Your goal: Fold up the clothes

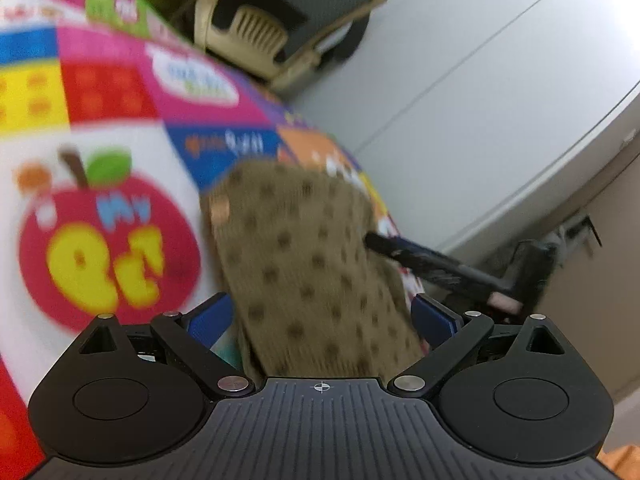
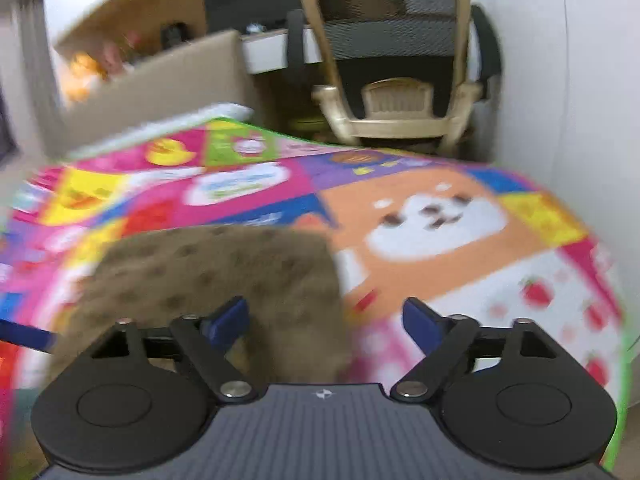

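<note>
The left gripper (image 1: 322, 316) has its blue-padded fingers (image 1: 210, 320) spread wide, with nothing pinched between them. In its own view the brown dotted garment (image 1: 304, 264) runs up the middle of the gap, apart from both pads, and passes out of sight under the gripper body. The cloth lies as a narrow, folded strip on the colourful play mat (image 1: 100, 112) — its far end sits near a big red apple print (image 1: 108, 240) on the left. At the strip's right edge the tip of the other tool's dark finger (image 1: 384, 242) touches or nearly touches the fabric (blur makes it hard to say which).

The right gripper (image 2: 326, 318) is likewise wide open and holds nothing. Its left pad (image 2: 228, 322) stands over the garment (image 2: 224, 280), which fills the left half of the gap; the right pad (image 2: 420, 322) stands over bare mat (image 2: 520, 300). Whether the left pad touches the cloth cannot be told. Beyond the garment the mat shows an orange panel with a white dog face (image 2: 432, 220) and strawberries to the right.

Past the mat's far edge stands an office chair (image 2: 400, 60) with a beige frame and mesh back, beside a white wall (image 2: 580, 60) — both views are smeared by motion.
</note>
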Action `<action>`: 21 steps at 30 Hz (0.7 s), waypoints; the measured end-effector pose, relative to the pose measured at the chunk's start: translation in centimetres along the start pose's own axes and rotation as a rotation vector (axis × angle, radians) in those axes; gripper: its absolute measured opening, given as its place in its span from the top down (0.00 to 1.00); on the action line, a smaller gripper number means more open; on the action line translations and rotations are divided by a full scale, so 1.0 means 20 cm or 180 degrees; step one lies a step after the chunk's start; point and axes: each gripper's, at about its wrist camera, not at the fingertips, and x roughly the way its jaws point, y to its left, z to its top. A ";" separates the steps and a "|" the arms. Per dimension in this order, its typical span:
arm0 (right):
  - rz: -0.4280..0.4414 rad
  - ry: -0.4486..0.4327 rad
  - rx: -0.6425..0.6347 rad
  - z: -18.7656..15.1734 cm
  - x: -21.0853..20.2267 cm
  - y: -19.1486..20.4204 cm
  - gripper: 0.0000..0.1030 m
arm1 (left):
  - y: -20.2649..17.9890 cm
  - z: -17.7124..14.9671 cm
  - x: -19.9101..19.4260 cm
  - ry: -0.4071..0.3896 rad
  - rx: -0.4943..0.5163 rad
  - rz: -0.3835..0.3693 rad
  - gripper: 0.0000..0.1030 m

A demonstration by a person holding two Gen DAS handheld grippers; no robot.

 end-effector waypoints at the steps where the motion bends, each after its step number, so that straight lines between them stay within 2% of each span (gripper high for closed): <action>1: 0.0048 0.0039 -0.0034 -0.04 -0.02 0.00 0.16 | -0.01 -0.01 0.02 0.0026 0.0017 0.0003 0.04; 5: -0.0030 0.0065 -0.0434 -0.18 -0.07 0.11 0.17 | -0.03 -0.05 0.10 0.0120 0.0068 0.0014 0.04; 8: 0.0036 0.0083 -0.0385 -0.18 -0.06 0.18 0.30 | 0.00 -0.02 0.10 0.0105 -0.0029 -0.0010 0.04; 12: 0.0158 0.0112 -0.0584 -0.13 0.01 0.35 0.39 | 0.03 0.03 0.02 -0.0074 -0.0017 0.0083 0.05; 19: 0.0347 0.0060 -0.1121 -0.08 0.16 0.71 0.41 | 0.18 0.11 -0.25 -0.0417 -0.0051 0.0344 0.05; 21: 0.0342 0.0071 -0.1207 -0.07 0.19 0.76 0.38 | 0.21 0.09 -0.31 -0.0406 -0.0046 0.0430 0.05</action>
